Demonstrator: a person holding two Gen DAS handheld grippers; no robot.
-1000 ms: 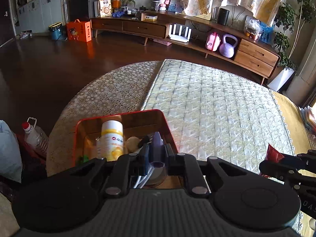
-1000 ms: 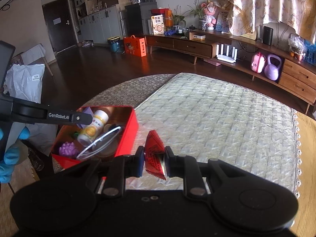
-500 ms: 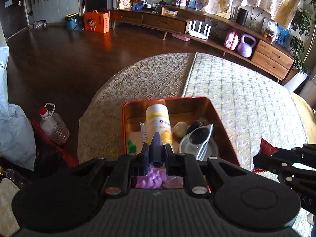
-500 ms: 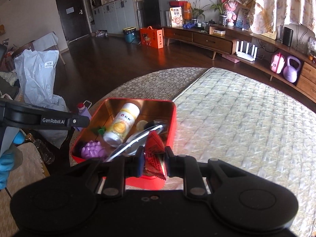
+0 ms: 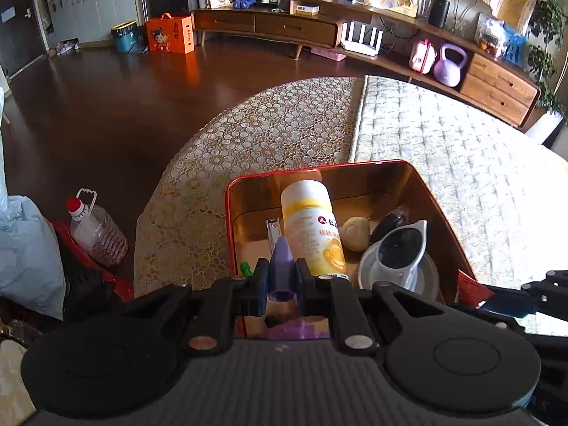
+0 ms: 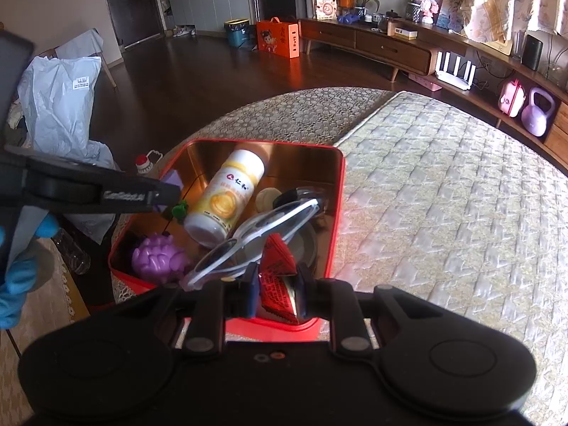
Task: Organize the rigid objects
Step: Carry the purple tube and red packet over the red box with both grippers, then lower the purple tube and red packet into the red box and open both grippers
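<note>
- Far L, floor: clear plastic jug (image 5: 95,231) w/ red cap, beside a pale blue plastic bag (image 5: 25,248); well apart from the table.
- L gripper (image 5: 280,282): jaws clamped on a small purple cone-shaped piece (image 5: 281,266), tip pointing fwd, held over the near-L part of the red tin box (image 5: 440,209).
- Red tin box sits on the lace tablecloth (image 5: 255,142) at the table's near-L edge; shiny gold inside.
- In the box, L to R: small green piece (image 5: 245,268) by the L wall; nail clipper (image 5: 273,229) flat on the bottom; white-yellow bottle (image 5: 312,230) lying on its side, cap end toward the far wall; beige round lump (image 5: 355,232) just R of the bottle; white-framed sunglasses (image 5: 397,252) w/ dark lenses, tilted over a round metal lid (image 5: 426,277).
- Purple knobbly toy (image 6: 159,257) in the box's near-L corner, R-wrist view.
- R gripper (image 6: 275,293): jaws clamped on a red foil packet (image 6: 277,273), over the box's near rim, touching the sunglasses frame.
- R of the box: quilted table mat (image 6: 443,213).
</note>
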